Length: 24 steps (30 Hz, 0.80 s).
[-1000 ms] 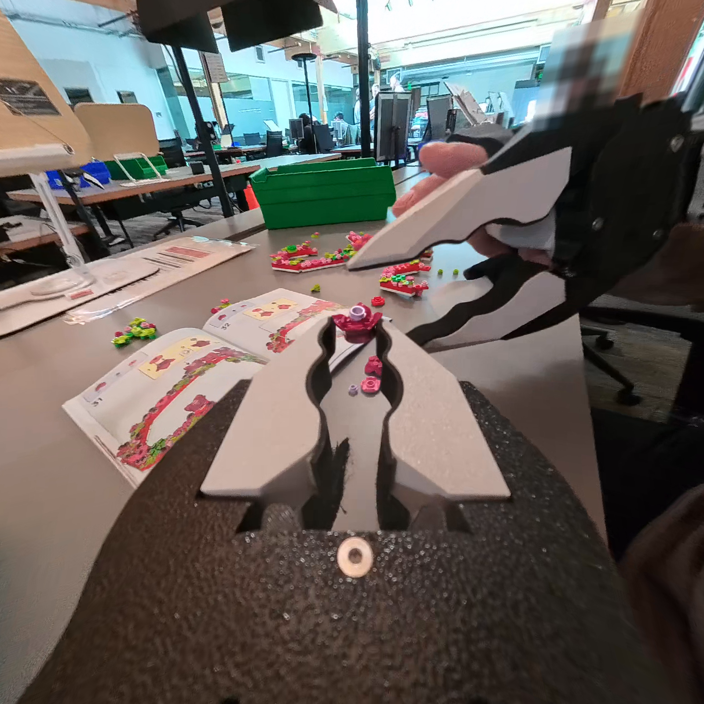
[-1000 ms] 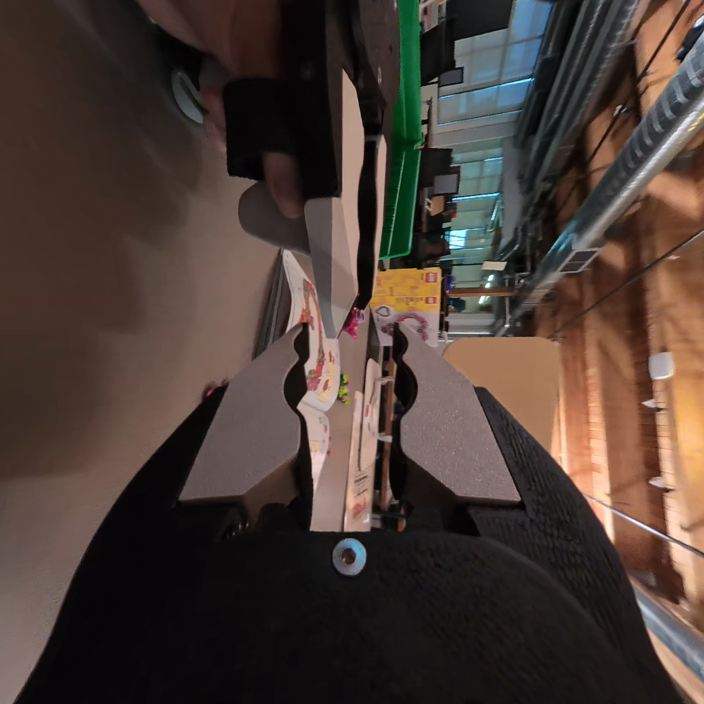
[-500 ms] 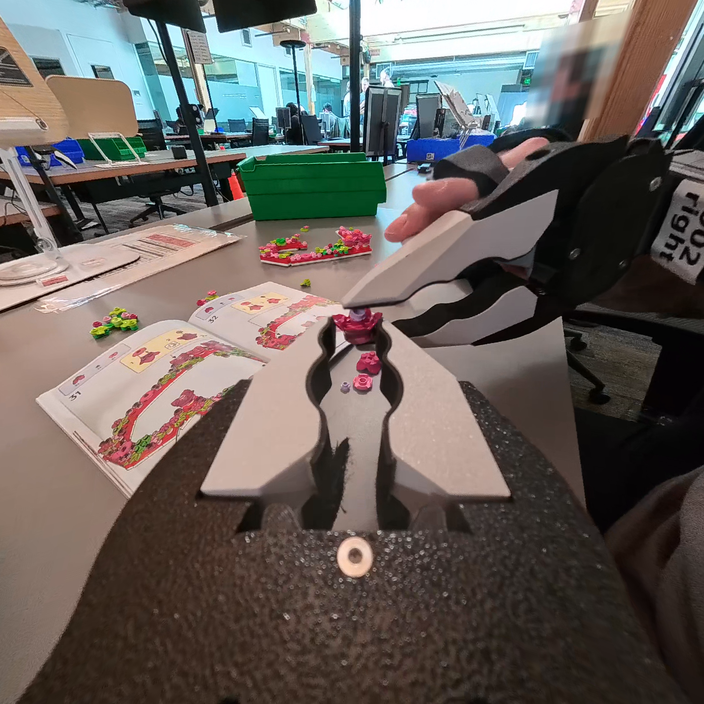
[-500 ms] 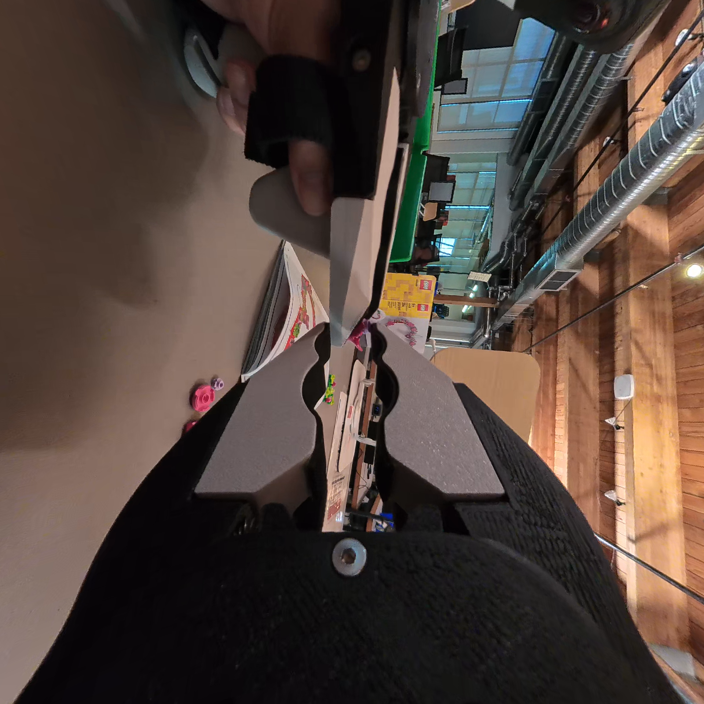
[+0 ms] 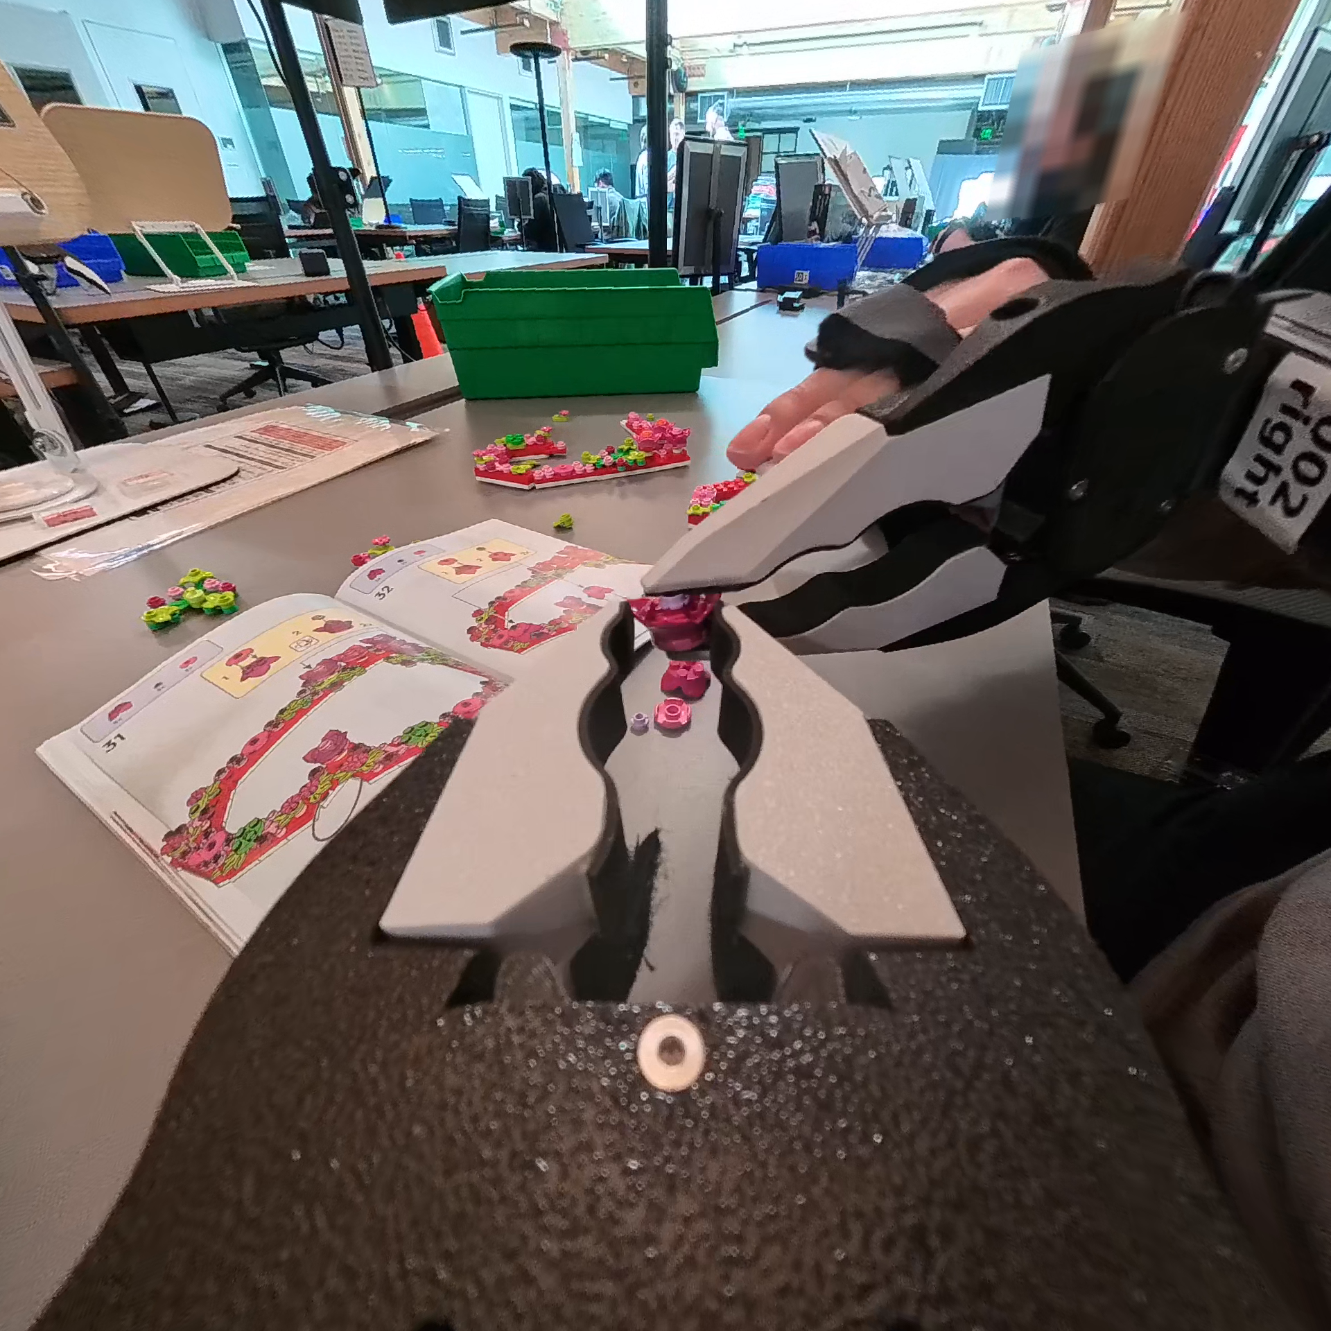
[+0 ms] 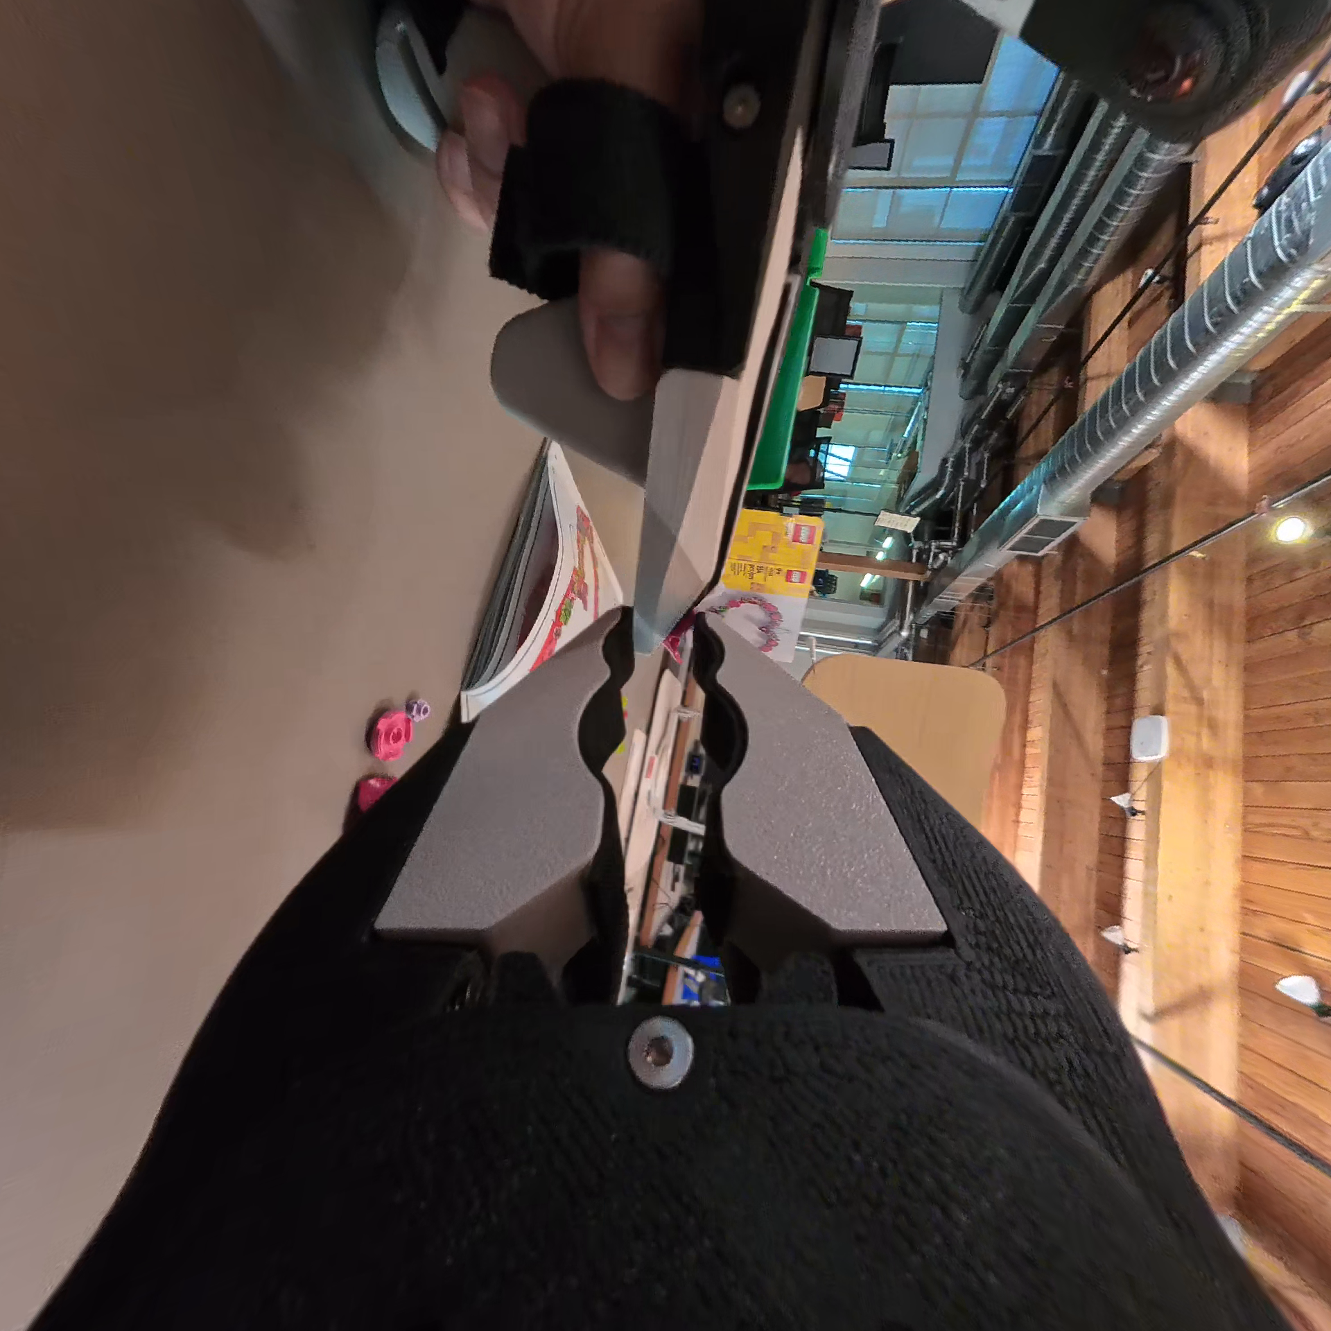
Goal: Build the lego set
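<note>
My left gripper [image 5: 673,621] is shut on a dark magenta lego flower [image 5: 673,612] with a lavender stud on top, held above the grey table [image 5: 360,518]. My right gripper [image 6: 662,634], turned on its side, comes in from the right. Its upper finger [image 5: 828,504] rests on the flower's top and the lower finger sits under it. In the right wrist view the flower [image 6: 677,641] shows between the nearly closed tips. A loose magenta flower [image 5: 684,677], a pink round piece [image 5: 673,713] and a lavender stud [image 5: 639,720] lie below.
An open instruction booklet [image 5: 288,720] lies left of the grippers. A built red flower strip [image 5: 576,468] and a green bin [image 5: 576,331] are farther back. A green and pink cluster [image 5: 187,598] and a plastic bag [image 5: 252,461] are at the left.
My right gripper has come down and left onto the flower held in my left gripper, and its fingers have narrowed around it. The left gripper kept its hold.
</note>
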Available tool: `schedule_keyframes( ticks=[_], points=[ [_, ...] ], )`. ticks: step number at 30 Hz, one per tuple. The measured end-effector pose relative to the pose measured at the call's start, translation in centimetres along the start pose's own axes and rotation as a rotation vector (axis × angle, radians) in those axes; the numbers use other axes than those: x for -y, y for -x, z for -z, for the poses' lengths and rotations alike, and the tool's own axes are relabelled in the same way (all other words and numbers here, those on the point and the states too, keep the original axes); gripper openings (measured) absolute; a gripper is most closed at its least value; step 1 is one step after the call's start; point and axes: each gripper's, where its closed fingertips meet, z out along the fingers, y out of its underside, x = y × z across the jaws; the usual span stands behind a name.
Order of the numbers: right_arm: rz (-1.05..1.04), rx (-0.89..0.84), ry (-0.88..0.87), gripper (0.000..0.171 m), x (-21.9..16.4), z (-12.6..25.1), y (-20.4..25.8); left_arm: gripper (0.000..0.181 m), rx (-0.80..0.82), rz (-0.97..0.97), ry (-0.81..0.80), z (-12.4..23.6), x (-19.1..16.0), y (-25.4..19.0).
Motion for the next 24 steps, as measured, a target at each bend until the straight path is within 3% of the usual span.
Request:
schedule_keyframes(
  ticks=[4,8,10,13,18,24],
  points=[
    [0.042,-0.008,0.015,0.013,-0.1,0.0,0.0,0.018,0.002,0.001,0.004,0.0,0.0,0.0],
    [-0.068,-0.032,-0.004,0.017,-0.2,-0.2,0.1,0.018,0.023,-0.015,0.014,-0.1,-0.2,0.3],
    [-0.141,0.006,0.001,0.040,-0.7,0.1,0.9,0.018,0.039,-0.037,0.030,-0.2,-0.4,0.3],
    [-0.355,0.021,0.000,0.048,-2.1,1.1,1.2,0.018,0.073,-0.089,0.110,-0.4,-1.5,0.7],
    [-0.731,0.009,0.011,0.043,-5.3,3.2,1.7,0.019,0.086,-0.164,0.347,-0.8,-4.9,0.8],
    [-1.102,0.219,0.035,0.034,-6.6,3.8,4.4,0.019,0.059,-0.198,0.498,-0.8,-7.2,0.5]
  ],
)
